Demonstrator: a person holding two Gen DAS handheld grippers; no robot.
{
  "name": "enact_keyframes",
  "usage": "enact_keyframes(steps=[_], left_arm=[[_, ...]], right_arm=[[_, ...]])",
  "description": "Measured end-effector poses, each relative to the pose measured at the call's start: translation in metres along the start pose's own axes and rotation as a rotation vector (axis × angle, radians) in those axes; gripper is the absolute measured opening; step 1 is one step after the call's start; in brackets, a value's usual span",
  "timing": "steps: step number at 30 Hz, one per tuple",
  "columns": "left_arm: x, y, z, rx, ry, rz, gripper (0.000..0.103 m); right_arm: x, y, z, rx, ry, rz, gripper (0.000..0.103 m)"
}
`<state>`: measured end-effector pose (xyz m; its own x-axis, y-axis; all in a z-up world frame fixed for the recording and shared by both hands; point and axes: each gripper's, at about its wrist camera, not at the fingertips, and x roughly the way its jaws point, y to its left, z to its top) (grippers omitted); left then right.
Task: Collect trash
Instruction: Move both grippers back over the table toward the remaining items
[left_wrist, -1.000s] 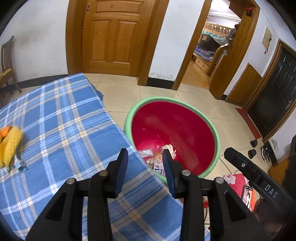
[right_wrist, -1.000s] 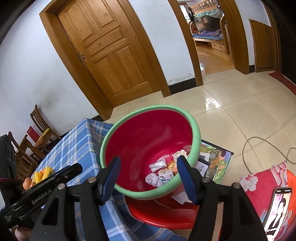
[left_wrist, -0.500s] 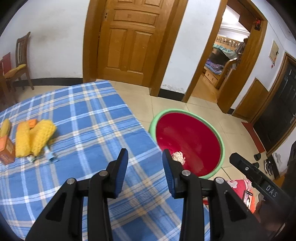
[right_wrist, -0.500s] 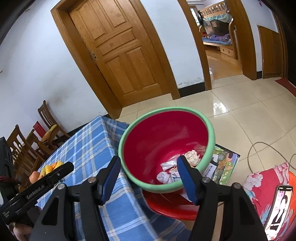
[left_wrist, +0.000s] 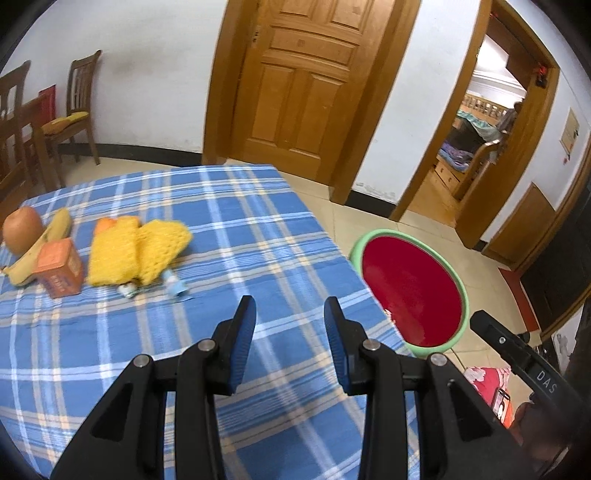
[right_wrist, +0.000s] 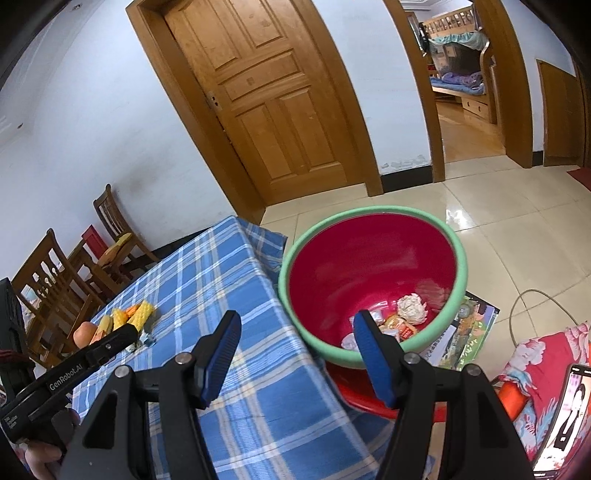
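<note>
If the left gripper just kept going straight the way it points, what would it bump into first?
Probably the blue checked tablecloth: the open left gripper aims over bare cloth, between the yellow foam nets and the red basin. Depth is hard to judge.

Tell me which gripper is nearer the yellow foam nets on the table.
Left. The left gripper hangs open over the cloth just short of the yellow foam nets. The right gripper sits by the red basin, at the table's edge.
</note>
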<state>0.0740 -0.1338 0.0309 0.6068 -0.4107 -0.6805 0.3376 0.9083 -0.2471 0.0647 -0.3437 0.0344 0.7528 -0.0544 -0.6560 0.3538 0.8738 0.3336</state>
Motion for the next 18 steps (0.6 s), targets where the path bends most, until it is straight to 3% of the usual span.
enact_keyframes(steps=[10, 13, 18], left_arm=[[-0.012, 0.039, -0.005, -0.066, -0.008, 0.072, 0.038], [-0.016, 0.054, -0.007, -0.091, -0.013, 0.104, 0.047], [-0.024, 0.083, -0.008, -0.125, -0.029, 0.157, 0.048]], right_arm=[[0.006, 0.023, -0.009, -0.042, 0.028, 0.033, 0.068], [0.009, 0.03, -0.011, -0.053, 0.04, 0.046, 0.068], [0.014, 0.041, -0.017, -0.073, 0.056, 0.056, 0.071]])
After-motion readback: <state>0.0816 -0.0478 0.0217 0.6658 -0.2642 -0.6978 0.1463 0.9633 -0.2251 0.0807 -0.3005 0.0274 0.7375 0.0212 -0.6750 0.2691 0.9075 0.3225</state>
